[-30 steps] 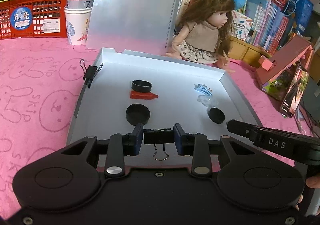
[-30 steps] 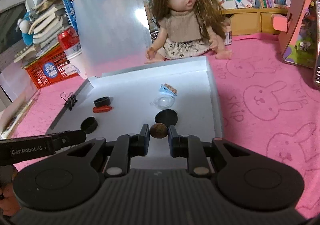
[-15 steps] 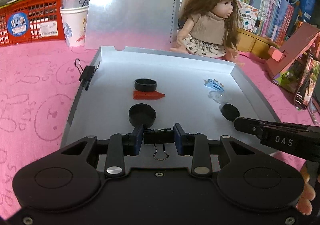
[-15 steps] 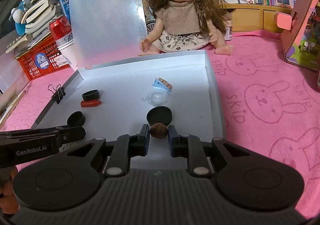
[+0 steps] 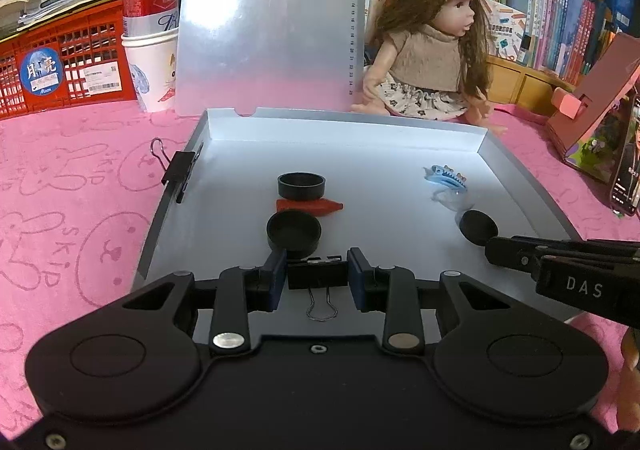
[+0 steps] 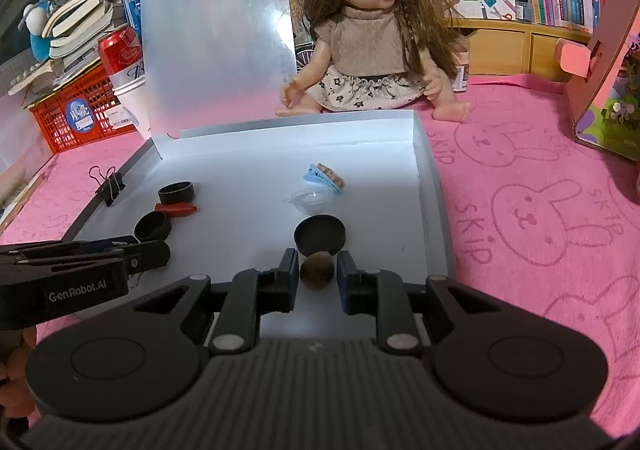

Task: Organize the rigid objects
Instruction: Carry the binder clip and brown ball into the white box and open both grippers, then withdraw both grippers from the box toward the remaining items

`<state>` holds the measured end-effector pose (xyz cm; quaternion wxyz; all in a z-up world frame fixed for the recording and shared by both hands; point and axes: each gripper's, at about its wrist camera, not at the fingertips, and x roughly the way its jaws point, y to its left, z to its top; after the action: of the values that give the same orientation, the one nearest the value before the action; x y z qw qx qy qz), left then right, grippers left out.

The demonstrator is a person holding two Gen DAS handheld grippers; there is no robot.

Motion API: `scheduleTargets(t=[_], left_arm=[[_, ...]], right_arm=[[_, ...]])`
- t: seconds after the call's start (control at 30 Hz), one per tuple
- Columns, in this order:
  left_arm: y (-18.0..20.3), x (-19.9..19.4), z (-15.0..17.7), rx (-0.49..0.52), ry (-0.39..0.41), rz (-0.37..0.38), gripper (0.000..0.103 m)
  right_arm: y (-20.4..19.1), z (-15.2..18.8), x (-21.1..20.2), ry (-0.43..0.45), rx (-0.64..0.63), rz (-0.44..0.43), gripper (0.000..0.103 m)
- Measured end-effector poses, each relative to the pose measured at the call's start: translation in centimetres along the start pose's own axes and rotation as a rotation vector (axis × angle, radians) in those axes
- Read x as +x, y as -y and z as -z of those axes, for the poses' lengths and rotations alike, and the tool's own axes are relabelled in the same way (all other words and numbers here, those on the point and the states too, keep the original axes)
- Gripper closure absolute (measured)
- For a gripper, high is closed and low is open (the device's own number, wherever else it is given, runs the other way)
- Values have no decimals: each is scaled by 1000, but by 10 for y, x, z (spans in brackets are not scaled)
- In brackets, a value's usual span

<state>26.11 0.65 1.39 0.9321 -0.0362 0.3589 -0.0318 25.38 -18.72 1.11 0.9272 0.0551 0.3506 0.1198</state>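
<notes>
Our left claw (image 5: 317,275) is clenched on a black binder clip (image 5: 318,276), its wire loop hanging over the near edge of the shallow grey tray (image 5: 532,190). Our right claw (image 6: 317,277) has just been opening: its pads now stand clear of the small brown ball (image 6: 317,269), which rests on the tray floor between them, just before a black cap (image 6: 320,234). Farther in lie another black cap (image 5: 294,232), a black ring (image 5: 301,185), a red piece (image 5: 310,206), a clear dome (image 6: 312,200) and a blue clip (image 6: 322,176). A second binder clip (image 5: 180,170) grips the tray's left wall. The tray sits on a pink surface (image 6: 540,210), a doll (image 6: 372,46) behind it.
</notes>
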Motion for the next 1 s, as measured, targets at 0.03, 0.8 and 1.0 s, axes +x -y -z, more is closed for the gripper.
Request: scheduleTargets(t=[0.03,0.8,1.0], left_arm=[[0,-1,0,-2,2,-1,71],[5,-78,20,66,116,42,34],[8,-97,34,83,123,62,33]], right_arm=[[0,0,-1,1,1,0,56],[-9,18,-63,111,-129,-18,20],[-13,28,-80,134,-160,-29,17]])
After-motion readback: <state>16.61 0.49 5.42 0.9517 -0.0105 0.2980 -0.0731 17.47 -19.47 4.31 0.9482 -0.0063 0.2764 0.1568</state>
